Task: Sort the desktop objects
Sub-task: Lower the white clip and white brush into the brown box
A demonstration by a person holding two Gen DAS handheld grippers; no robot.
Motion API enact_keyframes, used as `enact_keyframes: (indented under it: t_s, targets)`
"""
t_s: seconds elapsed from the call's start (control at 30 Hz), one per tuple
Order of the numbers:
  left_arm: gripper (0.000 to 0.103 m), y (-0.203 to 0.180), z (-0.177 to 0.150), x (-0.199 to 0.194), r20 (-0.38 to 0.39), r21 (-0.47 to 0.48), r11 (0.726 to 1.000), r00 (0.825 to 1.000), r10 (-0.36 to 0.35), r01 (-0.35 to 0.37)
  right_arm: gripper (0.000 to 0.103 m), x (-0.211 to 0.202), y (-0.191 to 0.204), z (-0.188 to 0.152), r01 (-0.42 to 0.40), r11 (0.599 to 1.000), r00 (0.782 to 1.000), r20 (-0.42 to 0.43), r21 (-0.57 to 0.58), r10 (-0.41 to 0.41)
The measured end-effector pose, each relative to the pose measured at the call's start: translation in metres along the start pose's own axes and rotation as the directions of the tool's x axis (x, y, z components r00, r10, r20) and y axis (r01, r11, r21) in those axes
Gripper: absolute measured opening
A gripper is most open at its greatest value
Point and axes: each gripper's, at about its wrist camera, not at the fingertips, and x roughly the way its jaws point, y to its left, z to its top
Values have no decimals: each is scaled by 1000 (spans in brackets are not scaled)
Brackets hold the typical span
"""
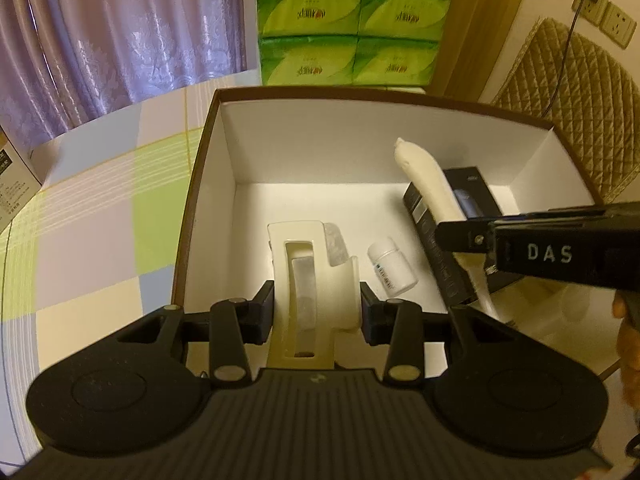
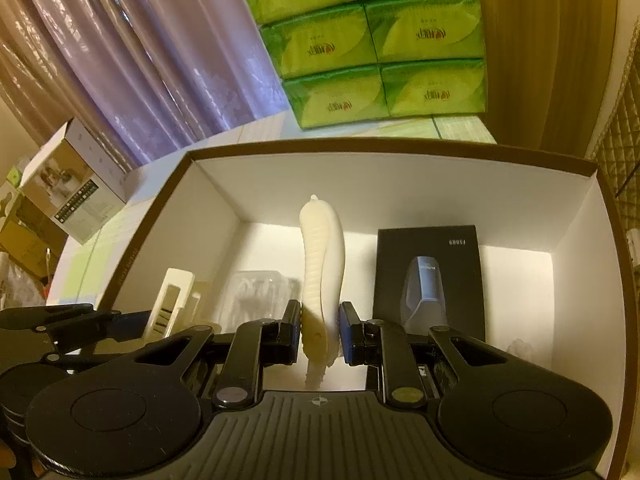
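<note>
A brown box with white inner walls [image 1: 224, 184] [image 2: 208, 216] lies open on the table. My left gripper [image 1: 317, 312] is shut on a cream plastic holder [image 1: 308, 264] and holds it over the box's floor. The holder [image 2: 168, 300] also shows at the left of the right wrist view. My right gripper [image 2: 319, 330] is shut on a long white ribbed piece [image 2: 322, 256], held over the box; that piece [image 1: 424, 180] reaches in from the right in the left wrist view. A small white bottle [image 1: 392, 266] and a black carton [image 1: 436, 240] [image 2: 428, 268] lie in the box.
A stack of green tissue packs [image 1: 348, 20] [image 2: 376, 40] stands behind the box. Purple curtains [image 1: 120, 32] hang at the back left. A white carton [image 2: 72, 196] sits on the checked tablecloth [image 1: 100, 220] to the left. A quilted chair back [image 1: 568, 112] is at the right.
</note>
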Motion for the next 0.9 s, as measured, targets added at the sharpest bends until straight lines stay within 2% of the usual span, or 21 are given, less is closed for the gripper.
enact_keyframes:
  t_s: [0.73, 0.87, 0.9]
  targets:
    - [37, 0, 5, 1, 16, 0, 1000, 1000, 2, -2, 19, 4, -2, -6, 36, 999, 999, -4, -4, -36]
    - [38, -1, 5, 0, 16, -1, 1000, 1000, 0, 0, 49, -2, -2, -9, 34, 999, 999, 3, -11, -34]
    - [40, -1, 5, -1, 17, 0, 1000, 1000, -1, 1, 52, -4, -2, -11, 34, 999, 999, 5, -19, -34]
